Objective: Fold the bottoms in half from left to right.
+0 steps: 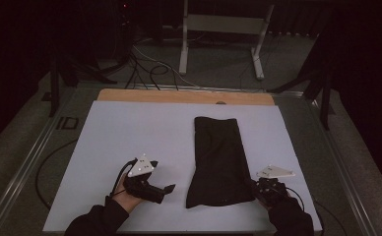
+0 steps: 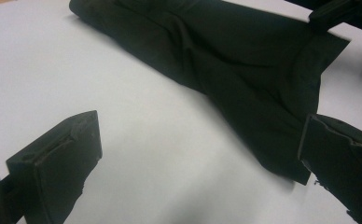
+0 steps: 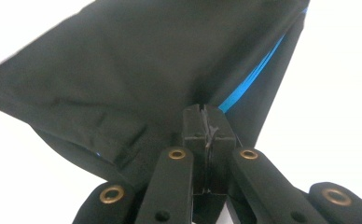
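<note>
While the right gripper (image 3: 206,128) pinches the near right corner of the folded black garment (image 1: 217,160), which lies right of the tabletop's (image 1: 130,128) middle toward its near edge, the left gripper (image 1: 165,191) hovers wide open beside the near left corner; lifting or folding looks not yet begun.

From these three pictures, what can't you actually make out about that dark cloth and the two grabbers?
- High view: the right gripper tips are lost against the black garment; its grip is unreadable there.
- Right gripper view: the garment's far end runs off the top edge.
- Left gripper view: the left gripper jaw tips are cut off by the frame.
- Blue strip: too little shows to identify.
</note>
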Motion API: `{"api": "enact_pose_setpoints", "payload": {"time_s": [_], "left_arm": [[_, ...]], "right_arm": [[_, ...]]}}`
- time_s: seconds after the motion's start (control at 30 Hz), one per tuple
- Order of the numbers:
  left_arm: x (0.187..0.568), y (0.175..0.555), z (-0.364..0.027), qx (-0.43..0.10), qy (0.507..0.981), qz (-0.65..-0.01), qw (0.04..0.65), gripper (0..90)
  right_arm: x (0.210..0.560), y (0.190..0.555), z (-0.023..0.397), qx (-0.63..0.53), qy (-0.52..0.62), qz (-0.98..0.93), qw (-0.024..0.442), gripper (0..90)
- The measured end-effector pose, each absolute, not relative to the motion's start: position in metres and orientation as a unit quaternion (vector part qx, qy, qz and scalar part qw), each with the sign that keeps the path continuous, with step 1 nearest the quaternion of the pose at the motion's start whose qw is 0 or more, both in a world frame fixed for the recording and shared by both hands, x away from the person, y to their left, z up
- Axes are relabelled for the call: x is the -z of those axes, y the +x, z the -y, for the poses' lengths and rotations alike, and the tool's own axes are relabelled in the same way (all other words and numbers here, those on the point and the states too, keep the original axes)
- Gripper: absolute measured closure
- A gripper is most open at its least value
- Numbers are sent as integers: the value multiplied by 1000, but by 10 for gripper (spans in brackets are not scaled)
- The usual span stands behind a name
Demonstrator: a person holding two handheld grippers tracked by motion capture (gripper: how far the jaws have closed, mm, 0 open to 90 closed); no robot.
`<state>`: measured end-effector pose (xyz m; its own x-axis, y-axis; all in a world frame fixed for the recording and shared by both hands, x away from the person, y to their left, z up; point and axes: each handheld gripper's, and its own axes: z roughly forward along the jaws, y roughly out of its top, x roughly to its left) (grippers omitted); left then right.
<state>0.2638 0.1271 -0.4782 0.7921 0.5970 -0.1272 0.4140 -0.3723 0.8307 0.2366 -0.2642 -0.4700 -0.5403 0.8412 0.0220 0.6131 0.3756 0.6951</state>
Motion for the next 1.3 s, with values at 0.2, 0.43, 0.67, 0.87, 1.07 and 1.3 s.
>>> {"api": "enact_pose_setpoints", "payload": {"time_s": [0.2,0.43,0.67,0.87,1.07,1.3], "left_arm": [[479,264,-127,-98,822,-307,469,0],[480,265,-126,-95,821,-310,470,0],[481,265,-125,-92,822,-308,470,0],[483,266,-124,-92,823,-309,467,0],[484,266,-125,-90,824,-309,467,0],[483,267,-126,-88,821,-308,472,0]], "right_arm": [[465,234,272,-333,458,-805,177,898],[477,238,278,-310,479,-805,161,898],[483,241,286,-290,491,-805,163,898],[494,244,284,-268,489,-816,154,896],[501,247,285,-259,497,-815,146,889],[494,245,285,-279,490,-807,173,785]]}}
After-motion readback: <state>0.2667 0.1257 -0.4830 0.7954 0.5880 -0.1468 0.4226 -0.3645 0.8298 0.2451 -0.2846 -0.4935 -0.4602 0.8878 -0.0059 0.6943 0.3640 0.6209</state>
